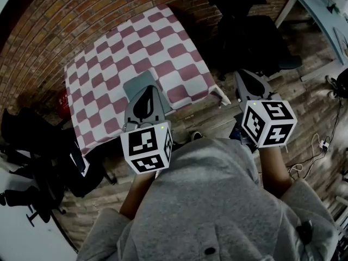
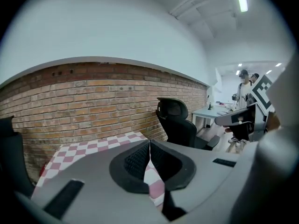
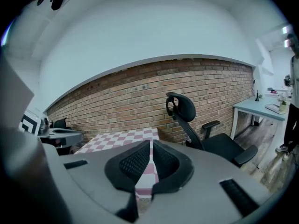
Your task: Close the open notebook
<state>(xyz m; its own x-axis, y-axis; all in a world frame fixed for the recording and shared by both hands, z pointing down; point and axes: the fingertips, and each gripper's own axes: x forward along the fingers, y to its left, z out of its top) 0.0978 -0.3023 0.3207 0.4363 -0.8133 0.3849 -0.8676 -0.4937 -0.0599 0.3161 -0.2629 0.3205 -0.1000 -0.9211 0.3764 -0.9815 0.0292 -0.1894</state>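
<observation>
1. Two tools held out in front of a grey-sleeved torso (image 1: pixel 206 211), one per hand, each carrying a marker cube at its rear: left cube (image 1: pixel 147 148), right cube (image 1: pixel 268 123).
2. Left tool (image 1: pixel 145 95): clenched, tips pressed together, nothing between them. From the head view, placed over the near edge of the table (image 1: pixel 109 75).
3. Right tool (image 1: pixel 246 83): also clenched and empty, tips meeting with at most a hairline slit. Sits off the table's near right corner, above the wooden floor (image 1: pixel 304 102).
4. Table: draped in a red-and-white chequered cloth, standing against a brick wall (image 1: pixel 81 15).
5. Notebook: not to be made out in any view.
6. Both tools pointed roughly level toward the brick wall, with chequered cloth showing through the gap below the closed tips in each gripper view.
7. Black office chair (image 1: pixel 244 31) just right of the table, by the wall; pale desk (image 1: pixel 315 10) farther right; another dark chair (image 1: pixel 32 140) off the table's left side.
</observation>
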